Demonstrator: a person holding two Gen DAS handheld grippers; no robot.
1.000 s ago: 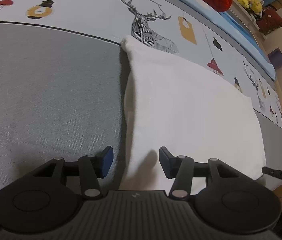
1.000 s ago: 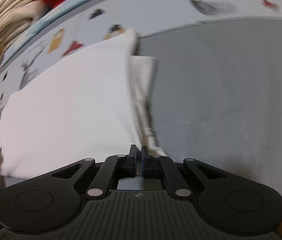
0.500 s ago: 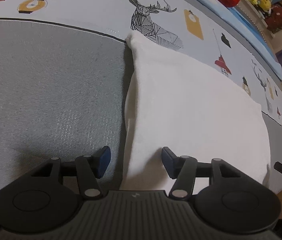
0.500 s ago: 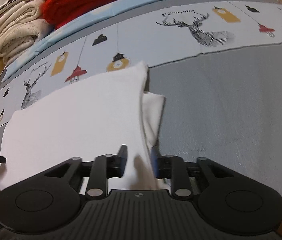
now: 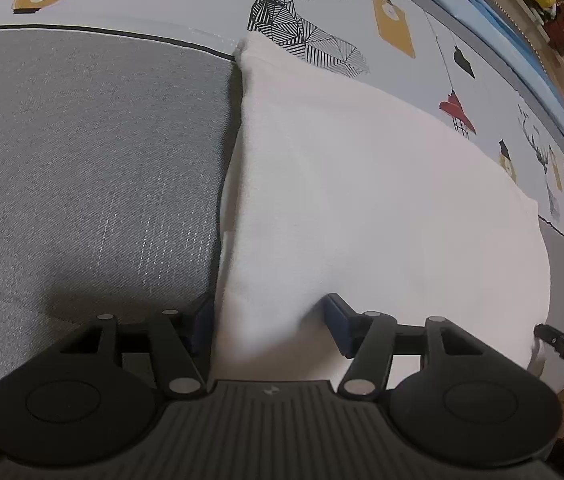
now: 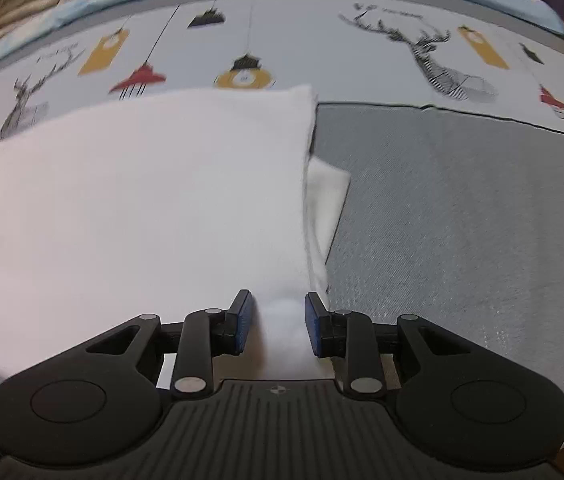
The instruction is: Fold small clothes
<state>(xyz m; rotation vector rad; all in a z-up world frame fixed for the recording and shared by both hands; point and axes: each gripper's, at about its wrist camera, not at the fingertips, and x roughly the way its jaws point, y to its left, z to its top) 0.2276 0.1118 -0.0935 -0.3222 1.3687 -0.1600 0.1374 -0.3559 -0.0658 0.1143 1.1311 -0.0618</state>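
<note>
Folding looks mid-way: the white cloth [image 5: 361, 200] lies flat on the bed [image 5: 82, 160], already doubled over, with a lower layer peeking out along one side (seen from the right wrist). The left tool [image 5: 270, 326] is spread wide around the cloth's near edge, not pinching. The right tool [image 6: 278, 326] is spread too, with cloth bunched between its pads. Next move, I'd guess: close both on that near edge and carry it over.

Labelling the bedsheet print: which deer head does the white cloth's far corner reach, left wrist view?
The large black striped deer head at top centre; the folded white cloth reaches its neck. The small grey deer head at right stays beyond the cloth's edge.
</note>
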